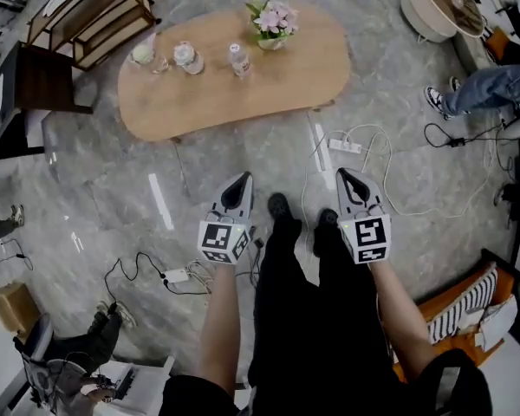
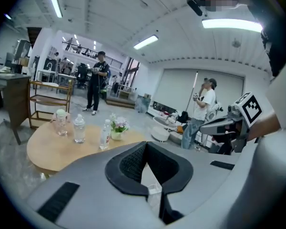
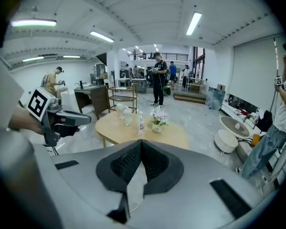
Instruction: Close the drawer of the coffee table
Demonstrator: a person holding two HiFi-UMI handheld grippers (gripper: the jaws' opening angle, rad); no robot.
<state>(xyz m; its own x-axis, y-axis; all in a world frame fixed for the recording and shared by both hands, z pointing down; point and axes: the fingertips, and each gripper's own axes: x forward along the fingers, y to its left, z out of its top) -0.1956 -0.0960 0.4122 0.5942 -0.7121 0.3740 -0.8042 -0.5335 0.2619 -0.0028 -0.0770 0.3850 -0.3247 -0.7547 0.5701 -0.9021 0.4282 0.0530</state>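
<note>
Drawer hidden in every view; oval light-wood coffee-table surface (image 1: 308, 68) well ahead of standing person (image 1: 286, 319). Left gripper (image 1: 241, 180), right gripper (image 1: 347, 175) pressed together, empty, clear of it. Best bet: locate drawer front, push squarely. White cables (image 1: 364, 141) cross grey marble floor (image 1: 113, 189); clear bottles (image 1: 238, 61), pink flowers (image 1: 273, 20) on surface; onlookers (image 2: 99, 80) beyond.

Oval wooden coffee table (image 1: 243, 94) stands on grey marble floor (image 1: 104, 189). Along tabletop's far side, left to right: glass jar (image 1: 144, 55), squat bottle (image 1: 189, 58), slim water bottle (image 1: 239, 61), flower pot (image 1: 273, 22) with pink blooms. All upright, none touching.

On floor: white power strip (image 1: 345, 146) with looping white cable, near table's right end. Second power strip (image 1: 175, 276) with black cable, nearer, at left. Wooden shelf rack (image 1: 95, 11) beyond table's left end. Round white furniture (image 1: 433, 11) far right.
</note>
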